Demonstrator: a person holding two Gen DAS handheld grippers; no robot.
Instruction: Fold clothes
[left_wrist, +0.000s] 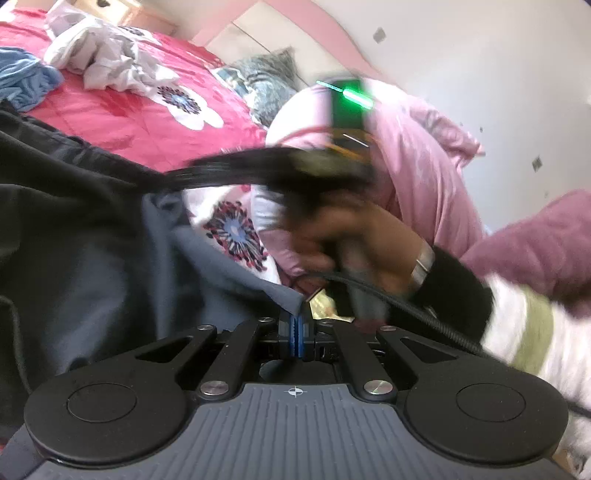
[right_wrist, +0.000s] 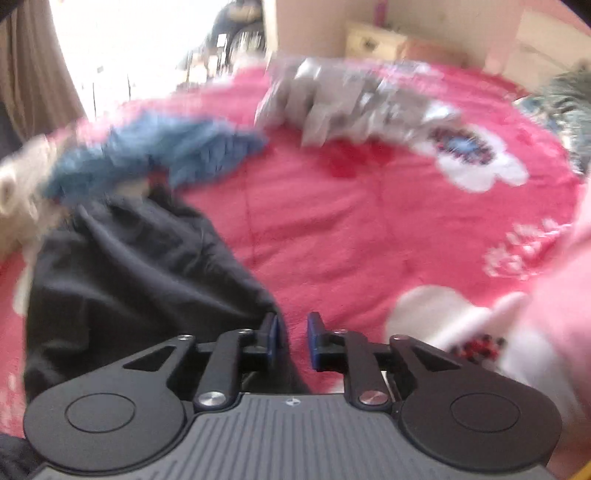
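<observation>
A dark garment (left_wrist: 92, 229) lies across the pink flowered bedspread (left_wrist: 122, 118). My left gripper (left_wrist: 296, 325) is shut on a corner of this dark garment, its jaws pressed together on the cloth edge. In the left wrist view the other hand-held gripper (left_wrist: 332, 162) is blurred and drags a stretched strip of the dark cloth. In the right wrist view the dark garment (right_wrist: 140, 273) lies left of and between the jaws of my right gripper (right_wrist: 293, 332), which stand apart. The cloth touches the left finger (right_wrist: 271, 332).
A blue garment (right_wrist: 162, 151) and a grey-white garment (right_wrist: 332, 99) lie crumpled at the far side of the bedspread (right_wrist: 369, 229). A grey pillow (left_wrist: 266, 85) and a pink quilt (left_wrist: 424, 166) lie by the headboard. The person's arm (left_wrist: 480, 314) crosses the right side.
</observation>
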